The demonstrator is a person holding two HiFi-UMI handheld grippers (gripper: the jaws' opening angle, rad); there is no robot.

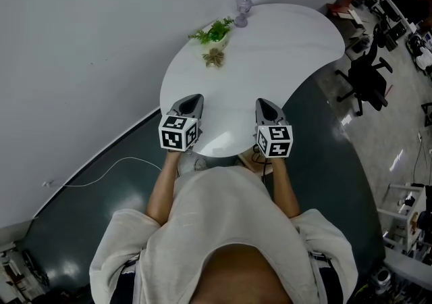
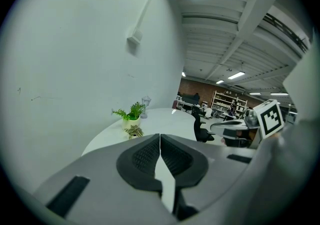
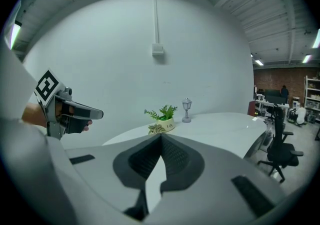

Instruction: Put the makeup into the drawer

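At the far left we see a thin white cable lying on the dark floor near the foot of the pale wall. Next comes the left gripper, which we hold over the near edge of the round white desk, pointing away from us and tilted a little downward. Its own view shows its jaws pressed together, the ribbed black pads meeting along one line with nothing between them. Its marker cube sits at the hand end, above our left forearm.

Further in, near the far edge of the desk, stands a small pale pot with a green plant. Just in front of it lies a small brownish flower-shaped ornament; whether the two touch we cannot tell. Just right of the plant, at the desk's far rim, a little grey lantern figure stands upright.

The right gripper hangs beside the left one, apart from it and roughly level with it, also over the near edge of the desk. Its jaws too are pressed together and pinch nothing.

To the right, off the desk, a black office chair stands on the floor. We cannot find the makeup or the drawer in any view.
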